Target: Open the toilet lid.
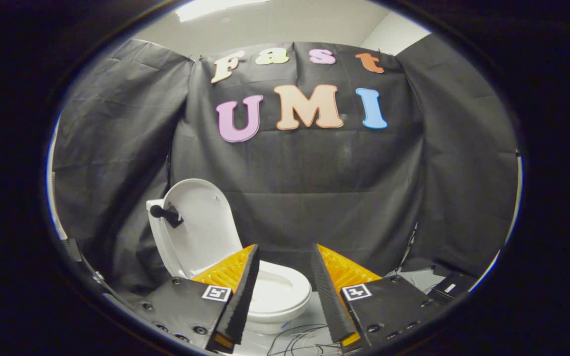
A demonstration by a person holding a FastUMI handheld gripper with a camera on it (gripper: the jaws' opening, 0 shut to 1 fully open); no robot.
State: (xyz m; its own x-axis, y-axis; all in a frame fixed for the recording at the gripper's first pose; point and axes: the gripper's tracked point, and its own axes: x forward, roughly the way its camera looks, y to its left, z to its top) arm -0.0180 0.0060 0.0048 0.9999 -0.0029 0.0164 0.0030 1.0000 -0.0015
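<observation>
Black cloth wall (314,188) fills the bkgd, pale floor w/ loose wires (300,338) at bottom centre. Toilet (277,296) sits lower left of centre, its lid (201,227) upright against the tank. Gripper (285,259) released, fingers spread wide, holding nothing, the bowl between and just beyond them.

Black cloth (314,188) hangs all around as the booth wall, pretty wrinkly. Above it there's a white ceiling (275,22) with a bright light (211,7), and loose wires (295,338) lie on the pale floor (314,309) up close.
</observation>
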